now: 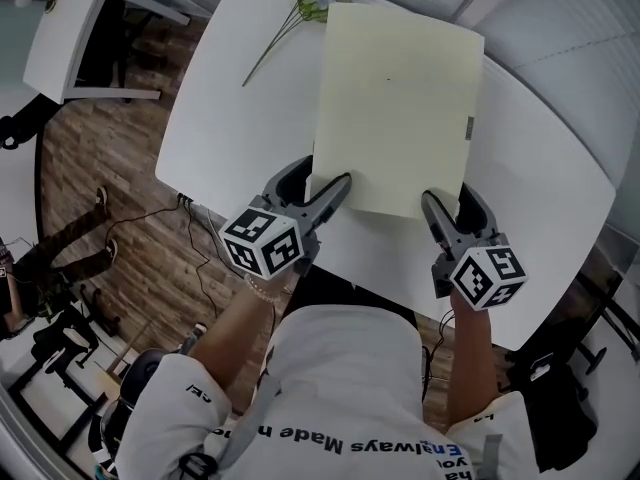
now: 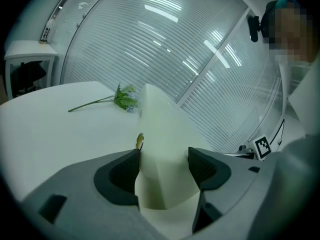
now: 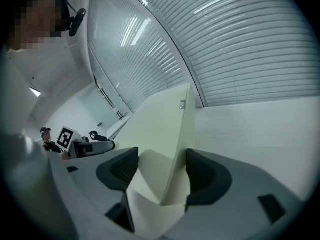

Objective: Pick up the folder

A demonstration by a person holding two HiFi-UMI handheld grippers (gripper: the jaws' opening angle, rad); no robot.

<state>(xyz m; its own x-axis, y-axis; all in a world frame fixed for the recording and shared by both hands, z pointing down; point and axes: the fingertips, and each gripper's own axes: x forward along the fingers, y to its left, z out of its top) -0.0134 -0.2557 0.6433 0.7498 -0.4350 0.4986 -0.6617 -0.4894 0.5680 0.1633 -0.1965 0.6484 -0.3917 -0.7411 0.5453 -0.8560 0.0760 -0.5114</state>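
Observation:
A pale yellow folder [image 1: 395,108] is held over the white table [image 1: 540,168], its far edge up near the flower sprig [image 1: 300,8]. My left gripper [image 1: 322,180] is shut on its near left corner and my right gripper [image 1: 450,200] on its near right corner. In the left gripper view the folder [image 2: 162,149] fills the gap between the dark pads of the left gripper [image 2: 164,166]. In the right gripper view the folder [image 3: 160,134] stands on edge between the pads of the right gripper [image 3: 162,169]. A small metal clip [image 3: 183,104] sits on its right edge.
The flower sprig [image 2: 117,100] lies on the table beyond the folder. A second white desk [image 1: 70,28] stands at the upper left over wooden floor [image 1: 110,188] with cables. A glass wall with blinds [image 2: 165,44] runs behind the table.

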